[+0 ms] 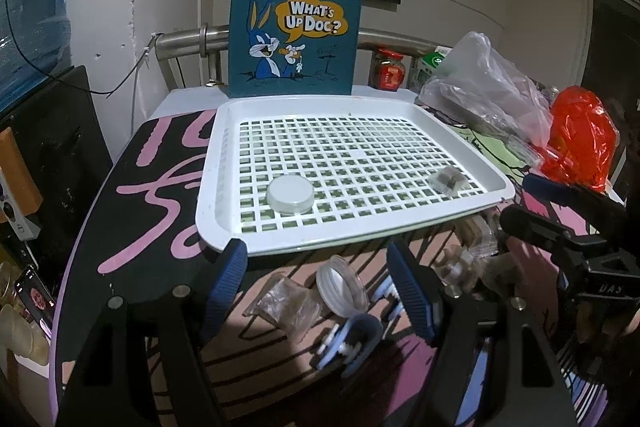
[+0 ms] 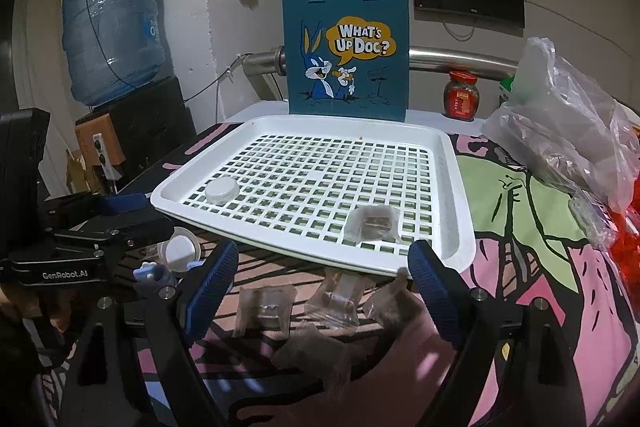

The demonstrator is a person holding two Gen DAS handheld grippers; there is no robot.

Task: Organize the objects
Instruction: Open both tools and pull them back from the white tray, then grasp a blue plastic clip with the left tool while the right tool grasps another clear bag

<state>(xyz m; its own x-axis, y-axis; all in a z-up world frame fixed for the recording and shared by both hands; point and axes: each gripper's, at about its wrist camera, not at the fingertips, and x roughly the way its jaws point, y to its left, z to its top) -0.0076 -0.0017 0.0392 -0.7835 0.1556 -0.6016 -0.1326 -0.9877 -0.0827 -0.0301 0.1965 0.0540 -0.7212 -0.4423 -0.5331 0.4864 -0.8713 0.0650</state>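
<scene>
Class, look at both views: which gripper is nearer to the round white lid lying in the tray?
Left. The left gripper hovers just before the tray's near edge below the lid; the right gripper is further along, near the packet.

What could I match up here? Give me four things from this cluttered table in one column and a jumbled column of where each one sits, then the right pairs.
Things:
1. round white lid
2. small clear packet
3. blue cartoon bag
4. red-lidded jar

Places:
A. upright behind the tray's far edge
B. on the white tray, near corner on the side of the plastic bags
C. by the metal rail, beside the bag
D. on the tray, near corner on the water bottle's side

Pairs: 1-D, 2-B, 3-A, 4-C
</scene>
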